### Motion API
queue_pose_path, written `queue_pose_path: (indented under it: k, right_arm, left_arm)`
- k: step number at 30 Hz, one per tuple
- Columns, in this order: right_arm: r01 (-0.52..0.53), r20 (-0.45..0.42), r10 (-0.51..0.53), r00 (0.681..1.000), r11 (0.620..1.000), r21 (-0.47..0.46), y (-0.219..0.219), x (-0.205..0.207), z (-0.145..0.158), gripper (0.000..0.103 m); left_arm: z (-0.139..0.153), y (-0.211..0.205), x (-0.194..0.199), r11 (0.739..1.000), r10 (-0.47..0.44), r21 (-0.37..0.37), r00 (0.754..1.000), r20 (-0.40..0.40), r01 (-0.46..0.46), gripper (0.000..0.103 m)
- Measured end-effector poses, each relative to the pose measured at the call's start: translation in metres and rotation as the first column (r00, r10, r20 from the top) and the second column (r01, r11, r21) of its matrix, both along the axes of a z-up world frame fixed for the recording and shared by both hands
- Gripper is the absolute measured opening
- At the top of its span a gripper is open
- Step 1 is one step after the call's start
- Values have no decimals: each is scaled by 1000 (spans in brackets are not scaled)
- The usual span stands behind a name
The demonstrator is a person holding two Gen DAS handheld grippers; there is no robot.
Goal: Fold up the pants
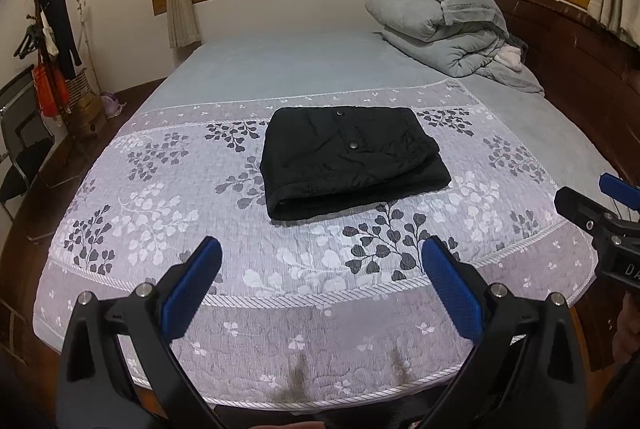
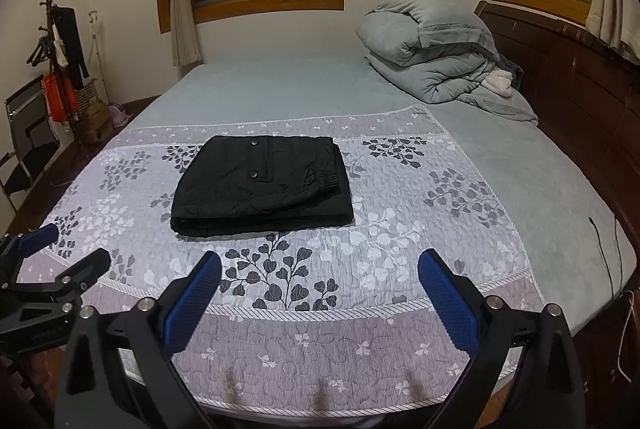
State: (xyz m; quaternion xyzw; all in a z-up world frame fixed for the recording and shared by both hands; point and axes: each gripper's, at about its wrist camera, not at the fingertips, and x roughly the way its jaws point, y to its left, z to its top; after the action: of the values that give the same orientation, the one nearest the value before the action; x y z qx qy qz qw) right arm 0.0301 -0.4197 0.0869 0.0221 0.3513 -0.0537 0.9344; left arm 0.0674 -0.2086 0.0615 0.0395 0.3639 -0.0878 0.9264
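The black pants (image 1: 352, 161) lie folded into a compact rectangle on the floral lilac bedspread (image 1: 160, 213), two snap buttons facing up. They also show in the right wrist view (image 2: 264, 185). My left gripper (image 1: 322, 253) is open and empty, held back above the near part of the bed, short of the pants. My right gripper (image 2: 320, 265) is open and empty too, beside the left one. The right gripper shows at the right edge of the left wrist view (image 1: 592, 201). The left gripper shows at the left edge of the right wrist view (image 2: 68, 249).
A folded grey duvet (image 1: 444, 25) is piled at the far right of the bed, against a dark wooden headboard (image 1: 568, 45). A coat stand (image 1: 44, 41) and a black chair (image 1: 20, 133) are on the floor to the left. A thin cable (image 2: 604, 253) lies near the bed's right edge.
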Motion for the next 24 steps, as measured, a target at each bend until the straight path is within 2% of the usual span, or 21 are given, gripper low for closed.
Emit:
queue_pose_path:
  k: [24]
  right_arm:
    - [6, -24, -6, 1000, 1000, 2, -2, 3, -10, 99]
  left_arm:
    - [0, -4, 3, 1000, 1, -20, 1000, -10, -1, 100]
